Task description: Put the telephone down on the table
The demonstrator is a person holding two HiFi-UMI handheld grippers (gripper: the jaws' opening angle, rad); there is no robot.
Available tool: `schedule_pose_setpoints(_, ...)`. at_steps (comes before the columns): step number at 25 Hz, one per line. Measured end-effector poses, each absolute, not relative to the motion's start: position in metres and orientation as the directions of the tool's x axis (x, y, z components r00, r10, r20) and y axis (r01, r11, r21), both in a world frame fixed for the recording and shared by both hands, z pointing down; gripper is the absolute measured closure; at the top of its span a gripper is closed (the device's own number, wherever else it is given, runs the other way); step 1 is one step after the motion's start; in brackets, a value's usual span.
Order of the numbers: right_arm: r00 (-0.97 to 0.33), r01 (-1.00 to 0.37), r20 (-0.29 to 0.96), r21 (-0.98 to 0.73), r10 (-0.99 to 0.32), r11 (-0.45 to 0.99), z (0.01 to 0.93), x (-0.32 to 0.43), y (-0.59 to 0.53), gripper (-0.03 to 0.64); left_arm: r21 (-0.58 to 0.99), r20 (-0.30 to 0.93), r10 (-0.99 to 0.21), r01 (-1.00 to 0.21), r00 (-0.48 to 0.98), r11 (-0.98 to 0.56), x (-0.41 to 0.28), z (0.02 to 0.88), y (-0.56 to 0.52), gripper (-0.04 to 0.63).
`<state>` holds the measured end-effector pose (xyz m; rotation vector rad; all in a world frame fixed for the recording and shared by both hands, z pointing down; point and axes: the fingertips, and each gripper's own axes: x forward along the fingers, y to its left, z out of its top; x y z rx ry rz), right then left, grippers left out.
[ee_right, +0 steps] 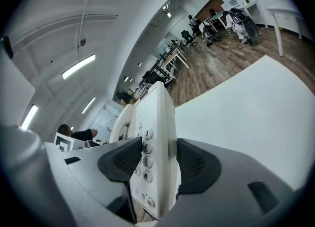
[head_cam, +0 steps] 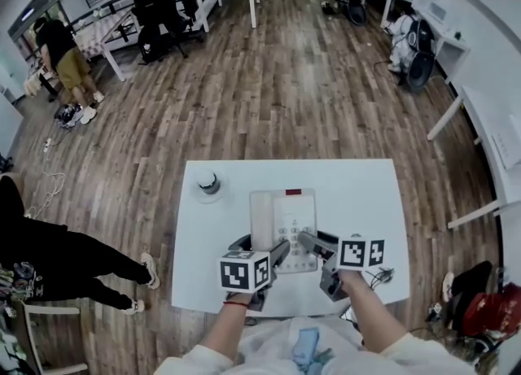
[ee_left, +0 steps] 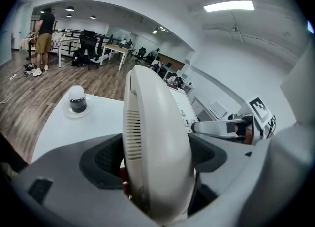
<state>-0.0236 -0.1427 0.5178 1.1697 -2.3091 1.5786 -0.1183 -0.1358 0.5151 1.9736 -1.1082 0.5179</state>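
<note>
A white desk telephone [head_cam: 286, 217] sits at the middle of the white table [head_cam: 358, 194], keypad up, its handset [head_cam: 260, 217] along its left side. My left gripper [head_cam: 277, 251] is shut on the handset [ee_left: 152, 142], which fills the space between its dark pads. My right gripper [head_cam: 311, 242] is shut on the right edge of the telephone's base [ee_right: 155, 137], one pad over the number keys and the other under the base. Whether the base rests on the table I cannot tell. The right gripper [ee_left: 211, 127] also shows in the left gripper view.
A small dark jar with a white lid [head_cam: 208, 183] stands on a saucer at the table's far left. A thin cable [head_cam: 383, 274] lies at the front right. A person's legs [head_cam: 81, 261] stretch beside the table's left; desks and chairs stand farther off.
</note>
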Motion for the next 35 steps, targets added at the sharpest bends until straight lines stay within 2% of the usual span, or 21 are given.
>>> schedule_pose_setpoints(35, -0.661, -0.656, 0.537, -0.752, -0.523, 0.057, 0.603, -0.050, -0.204, 0.387, 0.465, 0.712, -0.434, -0.834, 0.552, -0.298, -0.145, 0.599, -0.202, 0.207)
